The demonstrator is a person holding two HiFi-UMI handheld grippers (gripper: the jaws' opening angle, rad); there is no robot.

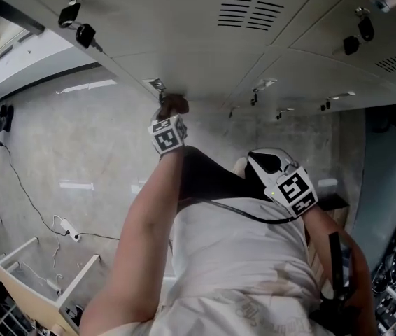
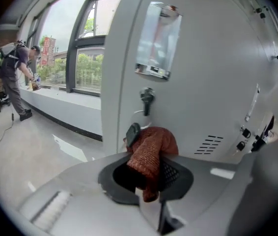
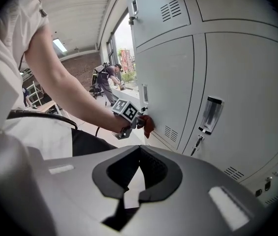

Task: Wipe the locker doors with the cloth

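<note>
Left gripper point(image 2: 150, 173) pinches cloth point(image 2: 153, 144); right gripper view shows door point(image 3: 171, 87) contact

Pretty bright room, with daylight coming through tall dark-framed windows point(image 2: 87, 58) and green trees outside. The glossy pale grey concrete floor point(image 1: 93, 152) has a thin black cable point(image 1: 17, 180) snaking to a white power strip point(image 1: 66, 227), and a light wooden frame point(image 1: 30, 292) stands nearby. A person with a backpack point(image 2: 13, 75) stands at the low grey window ledge point(image 2: 60, 96). The white ribbed ceiling point(image 3: 85, 9) has a strip light point(image 3: 59, 45).
</note>
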